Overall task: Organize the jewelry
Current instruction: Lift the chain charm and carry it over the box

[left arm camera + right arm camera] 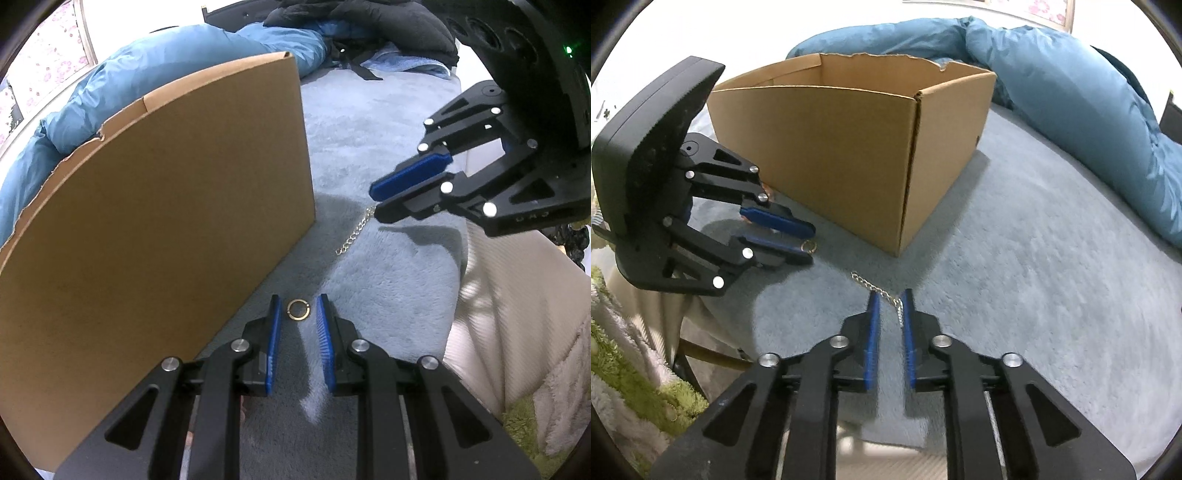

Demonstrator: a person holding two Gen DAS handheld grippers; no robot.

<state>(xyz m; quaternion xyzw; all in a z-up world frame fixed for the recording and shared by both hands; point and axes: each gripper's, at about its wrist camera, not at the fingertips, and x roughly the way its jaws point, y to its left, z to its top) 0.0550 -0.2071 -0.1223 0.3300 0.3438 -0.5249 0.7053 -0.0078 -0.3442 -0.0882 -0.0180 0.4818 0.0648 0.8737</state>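
Note:
A small gold ring [298, 309] sits between the tips of my left gripper [298, 300], and the blue pads hold it by its edges. In the right wrist view the same ring [809, 246] spans the tips of the left gripper [813, 244], close to the cardboard box [849, 155]. A silver chain [875, 288] lies on the grey-blue blanket [1034, 258] and runs in between the fingers of my right gripper [890, 295]. Those jaws stand apart, and the chain's end rests against the right pad. From the left, the chain [352, 236] trails off the right gripper [376, 202].
The open box [166, 203] stands on the blanket [369, 110], right beside my left gripper. A blue duvet [1071, 92] is bunched behind it, with black clothing [369, 22] further back. Cream fabric [517, 314] and a green-white fluffy cloth [628, 369] lie past the blanket's edge.

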